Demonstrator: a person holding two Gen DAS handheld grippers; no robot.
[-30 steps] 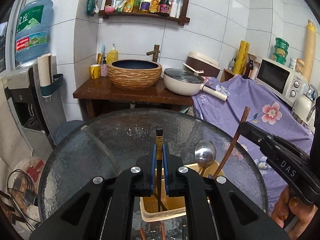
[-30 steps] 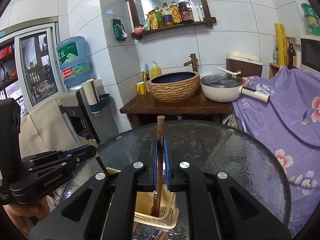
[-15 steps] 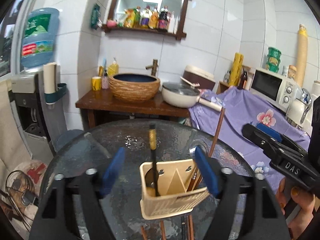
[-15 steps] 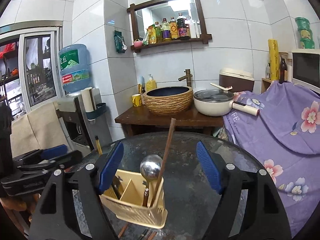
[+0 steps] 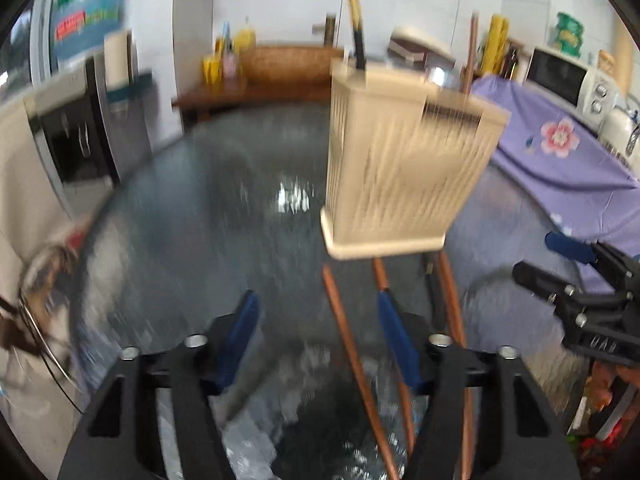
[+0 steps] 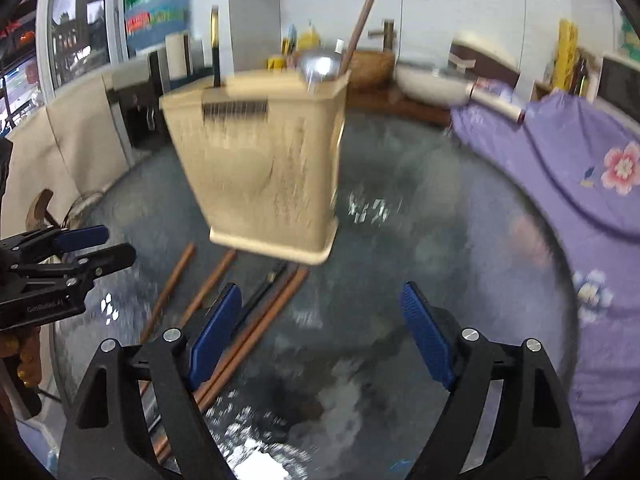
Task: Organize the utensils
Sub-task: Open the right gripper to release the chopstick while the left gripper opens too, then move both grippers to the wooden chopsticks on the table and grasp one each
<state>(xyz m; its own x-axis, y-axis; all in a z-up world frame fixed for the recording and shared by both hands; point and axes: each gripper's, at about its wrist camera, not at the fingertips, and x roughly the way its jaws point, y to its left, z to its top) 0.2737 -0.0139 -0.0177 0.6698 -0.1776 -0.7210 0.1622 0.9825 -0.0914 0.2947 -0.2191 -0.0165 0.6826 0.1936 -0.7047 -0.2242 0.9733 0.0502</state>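
A beige slatted utensil holder [image 5: 404, 160] [image 6: 264, 160] stands on the round glass table [image 5: 200, 200] [image 6: 440, 220]. In it stand a black-and-gold chopstick [image 5: 356, 28] [image 6: 216, 48], a brown chopstick [image 5: 472, 52] [image 6: 360, 16] and a steel spoon [image 6: 320, 66]. Several loose brown chopsticks [image 5: 344, 320] [image 6: 272, 312] lie on the glass in front of the holder. My left gripper [image 5: 320, 336] [image 6: 120, 244] hangs low over them, its jaws closing. One chopstick lies between them, untouched. My right gripper [image 6: 320, 332] [image 5: 536, 254] is opening wide, with nothing between its pads. Both views are blurred.
A purple flowered cloth [image 5: 560, 152] [image 6: 560, 160] covers the surface to the right, with a microwave [image 5: 560, 76] on it. Behind the table are a wooden counter [image 5: 248, 92] with a woven basin, a white pan [image 6: 432, 80] and a water dispenser [image 5: 84, 120].
Both grippers let go of the chopsticks they held in the holder, opened, and dropped toward the tabletop. The holder now sits higher in both views. The left jaws are narrower than half a second ago.
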